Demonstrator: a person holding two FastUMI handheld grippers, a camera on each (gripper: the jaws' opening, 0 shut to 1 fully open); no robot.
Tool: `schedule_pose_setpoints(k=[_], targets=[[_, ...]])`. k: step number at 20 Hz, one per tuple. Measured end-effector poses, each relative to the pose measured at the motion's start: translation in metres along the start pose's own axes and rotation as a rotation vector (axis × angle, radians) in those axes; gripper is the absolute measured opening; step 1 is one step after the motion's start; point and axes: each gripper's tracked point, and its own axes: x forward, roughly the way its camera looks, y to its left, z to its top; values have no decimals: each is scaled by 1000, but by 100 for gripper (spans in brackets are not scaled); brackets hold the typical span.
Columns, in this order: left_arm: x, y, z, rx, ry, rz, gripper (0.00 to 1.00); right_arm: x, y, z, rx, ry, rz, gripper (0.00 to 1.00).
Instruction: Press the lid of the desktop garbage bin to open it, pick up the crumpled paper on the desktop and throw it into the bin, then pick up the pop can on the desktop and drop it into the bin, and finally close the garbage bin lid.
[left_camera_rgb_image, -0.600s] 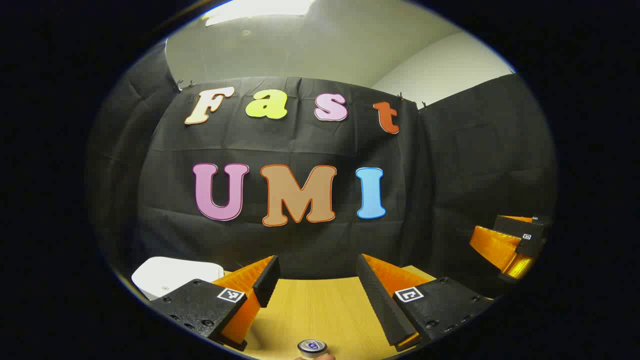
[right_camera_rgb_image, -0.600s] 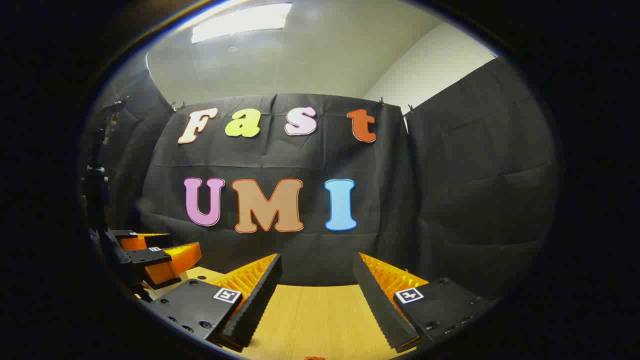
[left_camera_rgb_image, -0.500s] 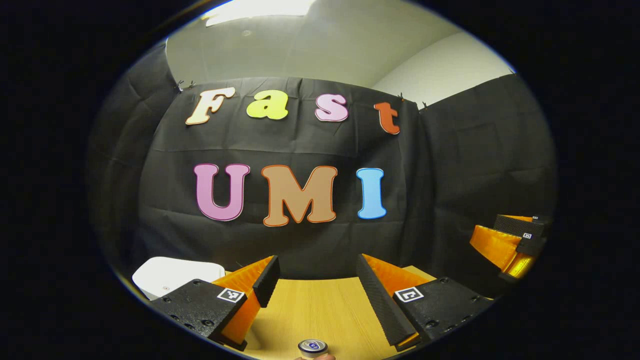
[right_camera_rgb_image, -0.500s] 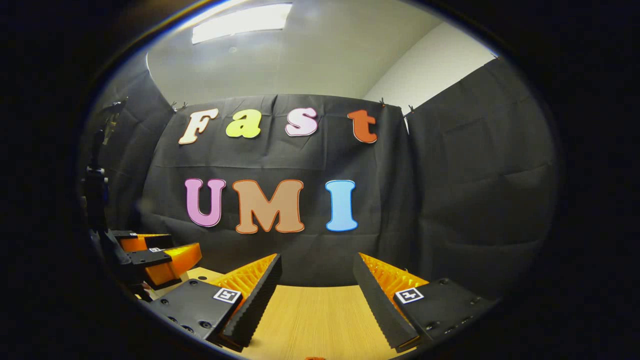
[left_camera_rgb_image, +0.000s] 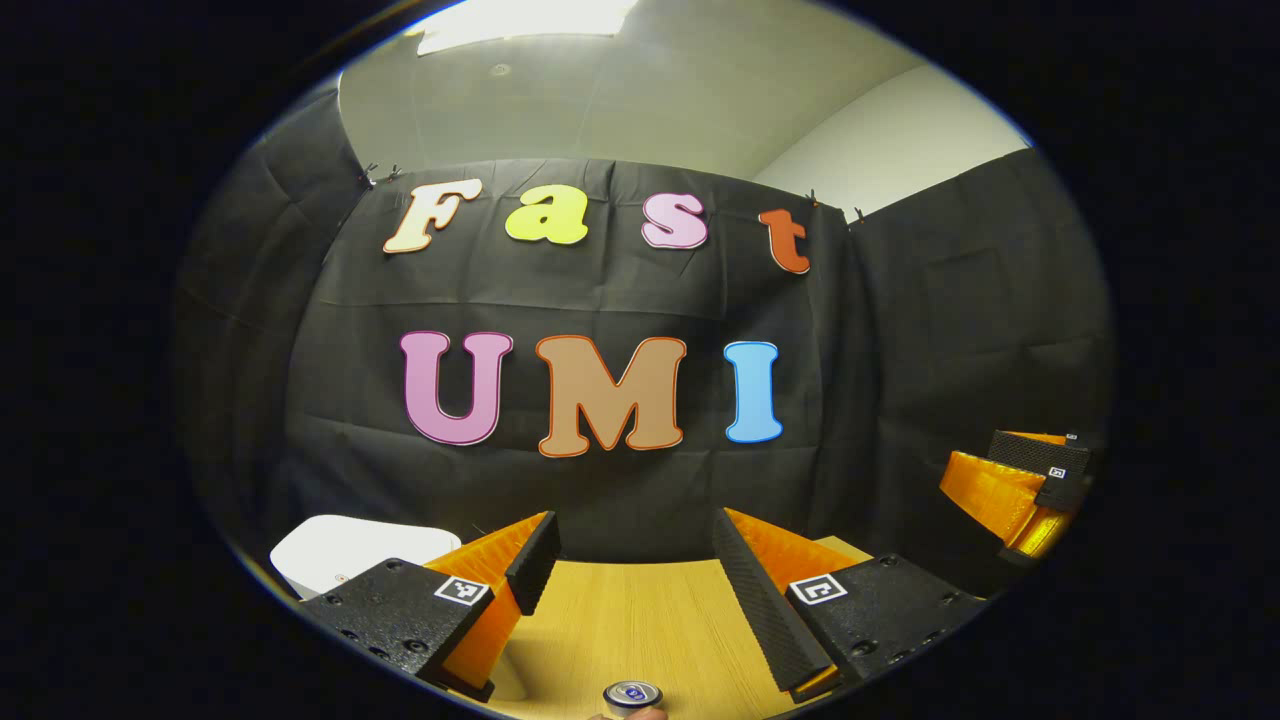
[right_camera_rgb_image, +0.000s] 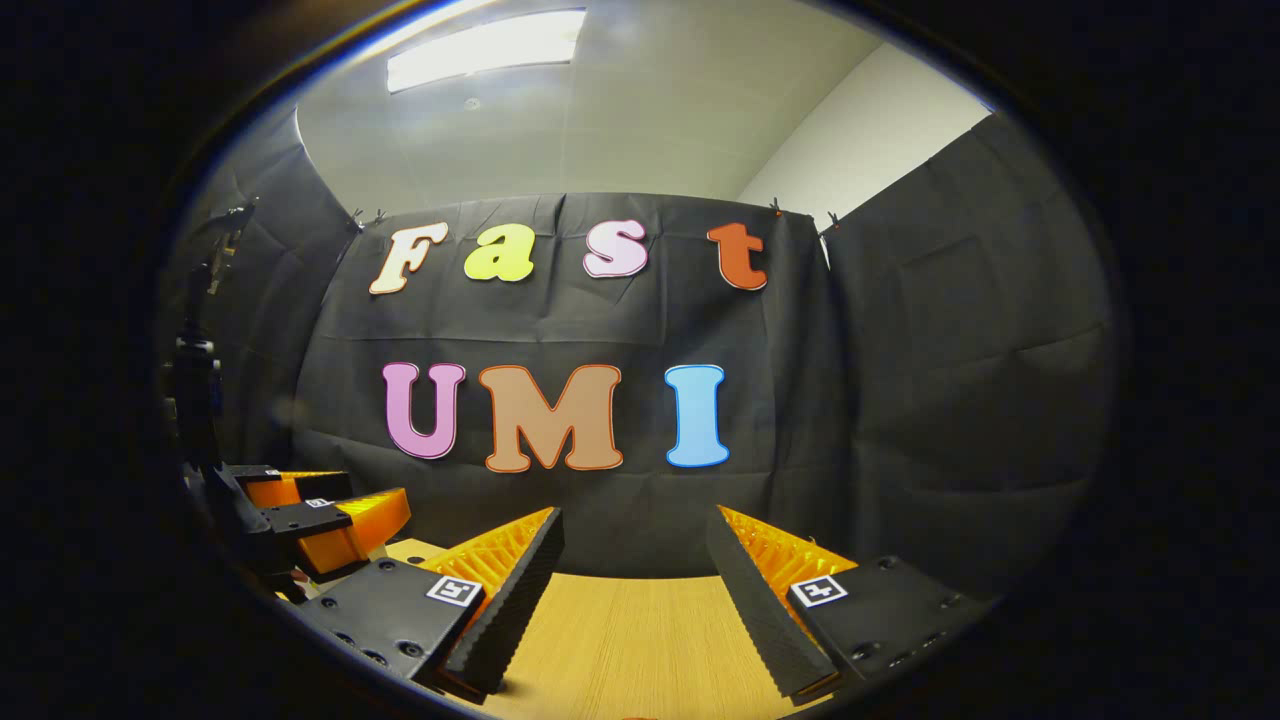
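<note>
Both grippers are spread wide with nothing between the fingers, held up above the wooden desktop (left_camera_rgb_image: 640, 620) and aimed at the black cloth wall.

Left gripper (left_camera_rgb_image: 635, 560): in the left gripper view its two fingers sit at about 7 and 5 o'clock, gap wide, just bare wood between them. Right at 6 o'clock, at the very bottom edge, is the shiny top of the pop can (left_camera_rgb_image: 632, 694), standing upright on the desktop, below the fingers and not touching either one. Out at roughly 8 o'clock, behind the left finger, there's the white lid of the garbage bin (left_camera_rgb_image: 350, 552), lying flat and looking closed. At about 4 o'clock the other gripper pokes into the picture, well apart.

Right gripper (right_camera_rgb_image: 632, 560): in the right gripper view, same deal, fingers splayed over bare desktop. The left gripper shows at about 8 o'clock, off to the side.

Can't make out the crumpled paper.
</note>
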Motion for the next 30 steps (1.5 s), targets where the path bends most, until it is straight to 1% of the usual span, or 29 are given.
schedule_pose_setpoints(k=[5,6,7,8,10,21,22,23,24,25,26,27,28,29,30], targets=[[-1,10,0,2,1,28,93,5,7,-6,5,15,28,96],[-1,11,-1,2,1,34,93,6,8,-8,8,20,33,99],[-1,13,-1,3,1,41,93,7,10,-9,11,25,37,99],[-1,15,-1,3,1,44,93,8,11,-9,11,26,42,96],[-1,18,-1,2,0,54,93,8,11,-9,10,27,46,96],[-4,27,8,21,-31,81,93,5,10,-5,11,19,44,96],[-5,26,9,17,-34,81,93,3,9,-7,3,18,42,93],[-6,26,8,17,-33,82,93,2,9,-6,-1,19,43,96],[-6,26,7,17,-30,80,93,2,11,-6,-2,19,46,96],[-6,26,7,15,-31,79,93,2,12,-5,-1,18,48,93],[-6,26,8,13,-33,78,93,2,12,-4,-1,15,48,93],[-6,26,10,13,-34,77,93,0,12,-3,-1,13,48,96],[-7,27,10,15,-36,79,93,1,12,-3,-1,14,48,93],[-7,27,11,16,-38,80,93,1,11,-2,0,15,47,93],[-7,27,11,16,-39,80,93,1,10,-2,3,15,45,96]])
